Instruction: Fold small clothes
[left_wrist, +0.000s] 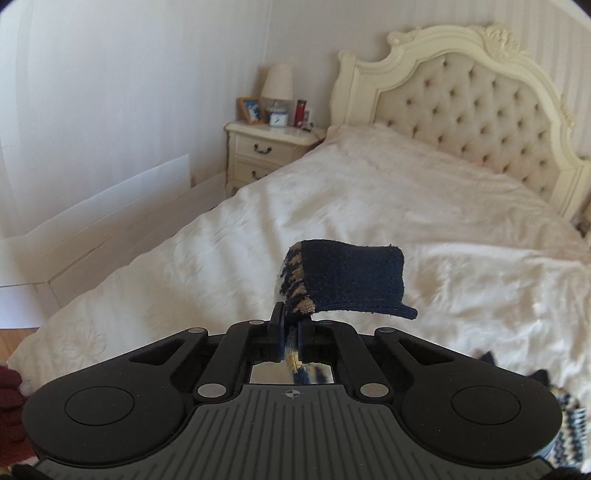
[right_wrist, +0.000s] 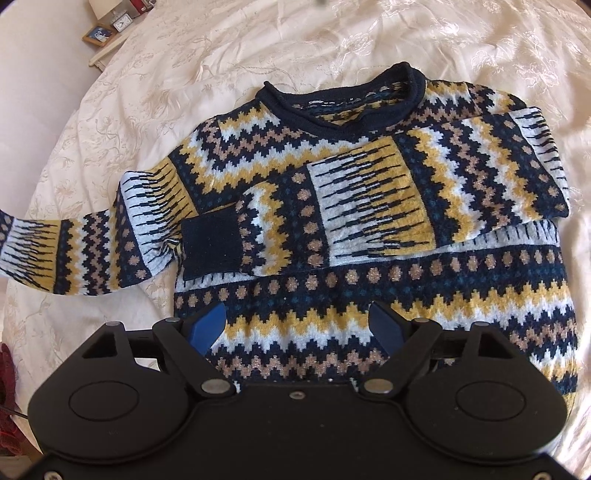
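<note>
- Left wrist view: left gripper (left_wrist: 291, 332) has its fingers clamped on the navy cuff (left_wrist: 343, 282) of a sweater sleeve, lifted clear above the bed (left_wrist: 332, 192). Cuff sticks out past the fingertips, patterned knit trailing down between them.
- Background only: nightstand (left_wrist: 269, 147) with a lamp (left_wrist: 277, 83) beside the tufted headboard (left_wrist: 480, 110).
- Right wrist view: right gripper (right_wrist: 297, 325) hovers over the lower body of the sweater (right_wrist: 369, 295), blue fingers (right_wrist: 207, 326) spread wide, nothing between them.
- Sweater lies flat on the bed, collar (right_wrist: 343, 99) away from the camera. One sleeve is already folded across the chest, its navy cuff end (right_wrist: 210, 245) resting on the body. Other sleeve (right_wrist: 66, 254) runs off to the frame's left edge – likely the one the left gripper holds.
- Step, as I read it: second sleeve fold-in. Next move needs that cuff carried across the chest and laid flat over the first sleeve, then released; right gripper free to pin the body or take the hem.
- Knit is thick, zigzag bands in navy, mustard, white, tan; should hold a fold, but bulky at stacked sleeves.
</note>
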